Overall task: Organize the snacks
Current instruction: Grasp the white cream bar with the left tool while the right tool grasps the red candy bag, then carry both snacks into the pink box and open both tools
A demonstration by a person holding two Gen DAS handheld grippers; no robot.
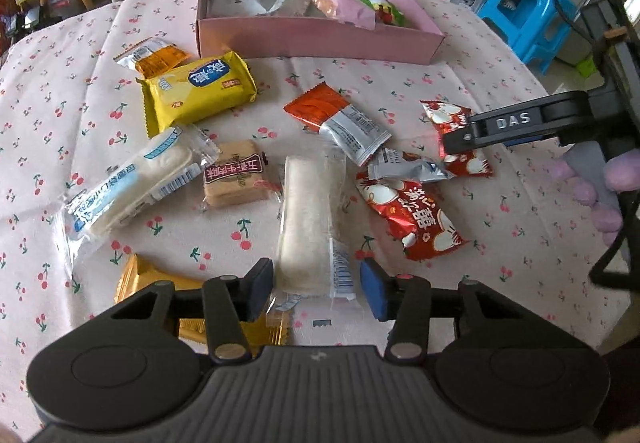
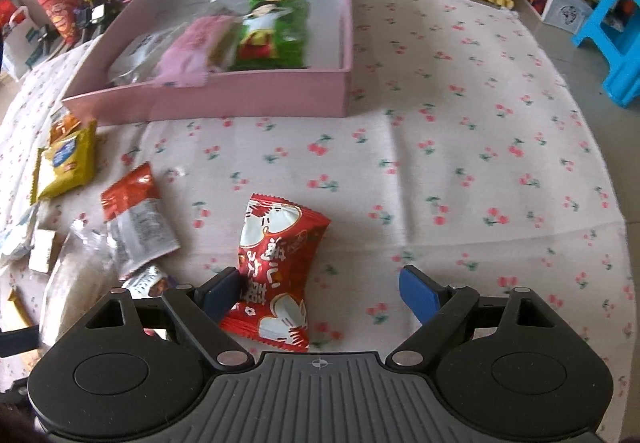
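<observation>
A pink box at the back of the table holds several snack packs; it also shows in the right wrist view. My left gripper is open, its jaws on either side of the near end of a long white clear-wrapped bar. My right gripper is open over a red snack pack, which lies between the jaws against the left pad. In the left wrist view the right gripper sits over that red pack. Another red pack lies nearby.
Loose packs lie on the cherry-print cloth: a yellow one, an orange-and-silver one, a white bun pack, a biscuit pack, a gold wrapper. A blue stool stands off the table's right.
</observation>
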